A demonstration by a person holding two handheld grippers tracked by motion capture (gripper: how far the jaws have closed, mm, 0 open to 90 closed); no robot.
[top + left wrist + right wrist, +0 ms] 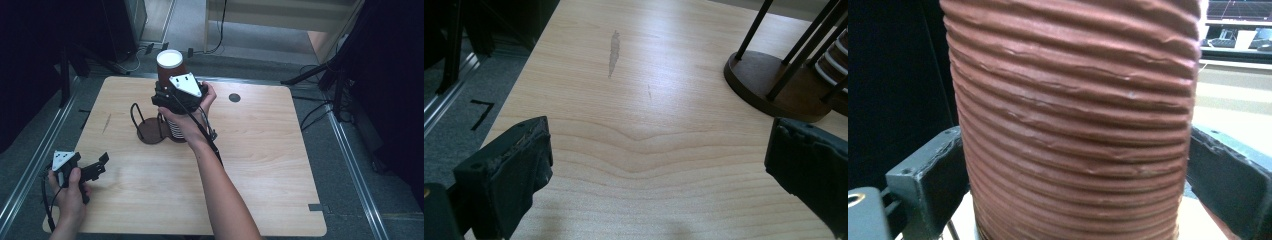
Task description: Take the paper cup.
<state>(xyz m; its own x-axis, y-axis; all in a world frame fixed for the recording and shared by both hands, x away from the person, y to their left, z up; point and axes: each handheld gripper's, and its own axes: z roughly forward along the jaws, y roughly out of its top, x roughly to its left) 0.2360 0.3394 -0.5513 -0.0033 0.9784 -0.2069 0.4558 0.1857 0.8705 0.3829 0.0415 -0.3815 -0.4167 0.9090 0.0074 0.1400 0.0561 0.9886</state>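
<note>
Behind right hand (192,107), cup (170,67) base hidden

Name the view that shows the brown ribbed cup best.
The right gripper view: the brown ribbed cup stands close up between the right tongs, with every ridge clear. The high view shows the whole cup smaller, its white top visible, above the cup holder. The left gripper view shows the holder's base, not this cup.
</note>
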